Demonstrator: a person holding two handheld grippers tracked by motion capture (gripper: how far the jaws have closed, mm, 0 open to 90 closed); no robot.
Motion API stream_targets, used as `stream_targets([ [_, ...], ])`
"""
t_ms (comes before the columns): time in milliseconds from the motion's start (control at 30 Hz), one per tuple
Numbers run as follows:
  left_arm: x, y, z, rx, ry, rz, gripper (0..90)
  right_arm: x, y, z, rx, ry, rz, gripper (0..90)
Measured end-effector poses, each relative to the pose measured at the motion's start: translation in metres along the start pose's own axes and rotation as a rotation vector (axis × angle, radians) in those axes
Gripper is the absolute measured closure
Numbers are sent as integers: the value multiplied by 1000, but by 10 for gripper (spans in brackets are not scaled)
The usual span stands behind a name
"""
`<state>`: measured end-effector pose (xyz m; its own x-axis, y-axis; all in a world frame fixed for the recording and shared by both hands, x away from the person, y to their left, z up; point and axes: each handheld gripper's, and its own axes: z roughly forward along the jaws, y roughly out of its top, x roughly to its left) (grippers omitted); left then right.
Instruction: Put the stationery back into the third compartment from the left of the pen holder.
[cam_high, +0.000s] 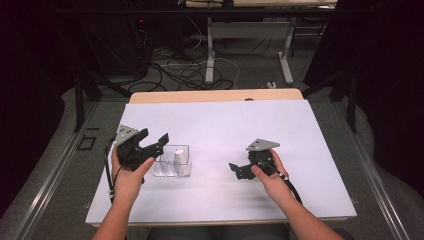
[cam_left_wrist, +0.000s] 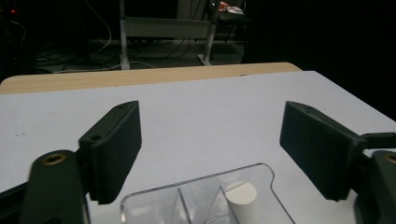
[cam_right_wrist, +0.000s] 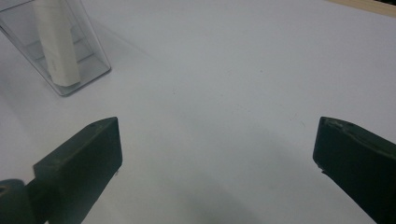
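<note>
Probably the left gripper (cam_high: 153, 141), jaws wide and empty, is lining up over the clear box (cam_high: 172, 162) holding a white tube (cam_high: 180, 162) mid-left on the table (cam_high: 300, 150), so centring first is helping; right gripper (cam_high: 239, 168) is idling wide, empty.

A divided container (cam_high: 172, 161) stands on the table (cam_high: 225, 125), left of centre and towards the near edge. A cylinder (cam_high: 181, 163) stands upright in its right compartment. The left gripper (cam_high: 150, 141) is just left of the container, above the table. The right gripper (cam_high: 239, 170) lies right of centre, well apart from the container.
</note>
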<state>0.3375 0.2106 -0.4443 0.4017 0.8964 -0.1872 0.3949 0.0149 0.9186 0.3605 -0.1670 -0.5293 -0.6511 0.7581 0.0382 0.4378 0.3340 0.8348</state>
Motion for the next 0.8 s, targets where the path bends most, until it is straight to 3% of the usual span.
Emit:
stream_targets([
  [267,35,-7,-11,18,58,-57,95,-5,0,-3,-3,-8,25,9],
  [400,50,-15,-12,29,86,-86,4,-6,0,-2,-3,-11,29,9],
  [533,59,-21,-14,39,115,-69,3,-7,0,-4,12,-10,32,9],
  [800,74,-32,-21,7,174,-81,3,-10,-1,-4,1,-17,47,11],
])
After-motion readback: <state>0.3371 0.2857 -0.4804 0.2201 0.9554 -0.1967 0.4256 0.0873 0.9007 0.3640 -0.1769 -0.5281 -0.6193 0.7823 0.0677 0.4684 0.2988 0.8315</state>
